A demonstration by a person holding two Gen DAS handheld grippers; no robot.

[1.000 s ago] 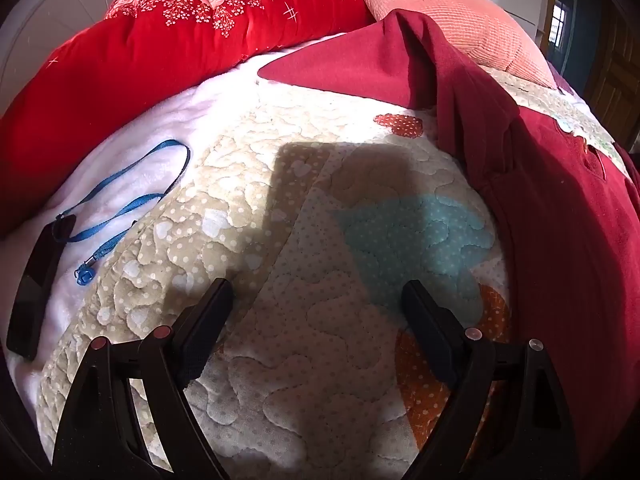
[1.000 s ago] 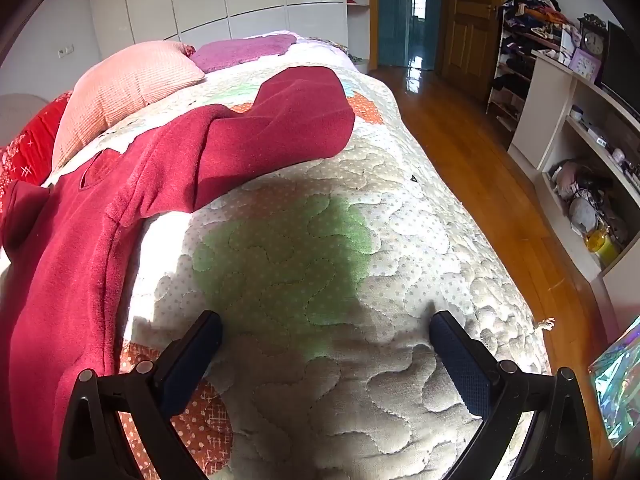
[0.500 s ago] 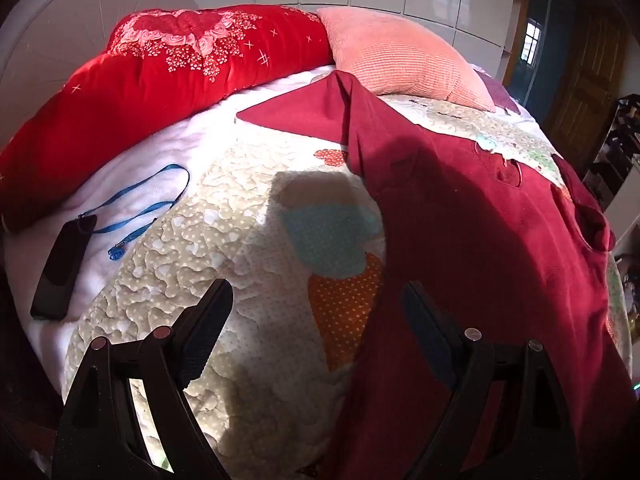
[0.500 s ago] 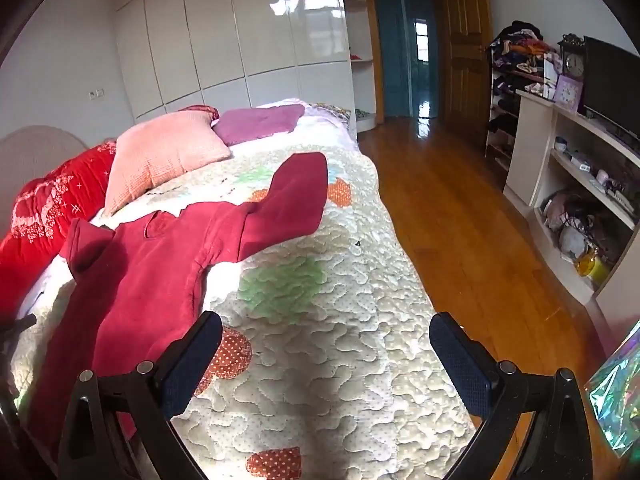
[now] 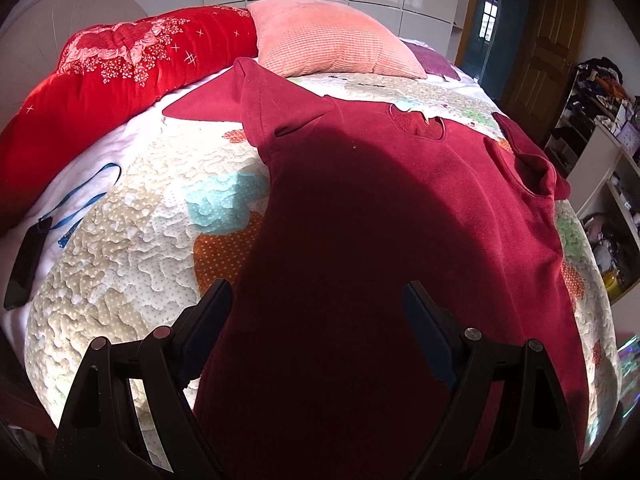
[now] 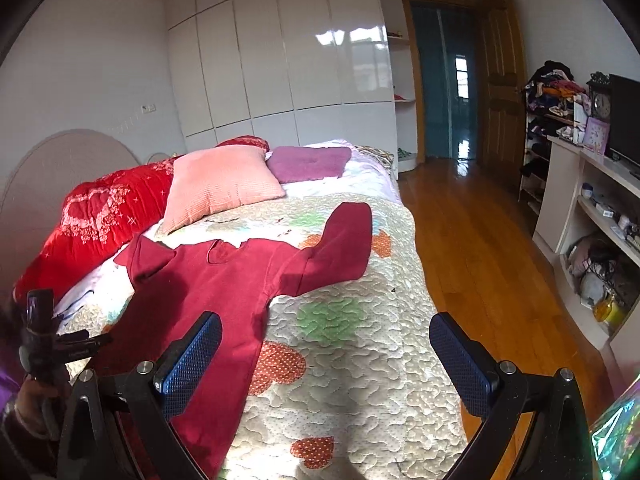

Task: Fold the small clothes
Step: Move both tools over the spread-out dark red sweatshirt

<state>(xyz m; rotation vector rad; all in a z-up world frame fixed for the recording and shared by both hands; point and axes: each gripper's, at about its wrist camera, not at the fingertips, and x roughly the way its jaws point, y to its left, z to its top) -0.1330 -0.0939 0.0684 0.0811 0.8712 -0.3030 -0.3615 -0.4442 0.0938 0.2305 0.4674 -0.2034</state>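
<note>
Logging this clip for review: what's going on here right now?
A person holds two handheld grippers over a bed. A dark red garment lies spread flat on the patchwork quilt, one sleeve stretched out, the other bent by the red bolster. The left gripper hangs open above the garment's lower half; the right gripper is open too, above the quilt beside it. Neither grips any cloth, and no fold shows yet.

Home bedroom: quilted bed with pillows, glossy white wardrobe, wood floor, cluttered shelving.
</note>
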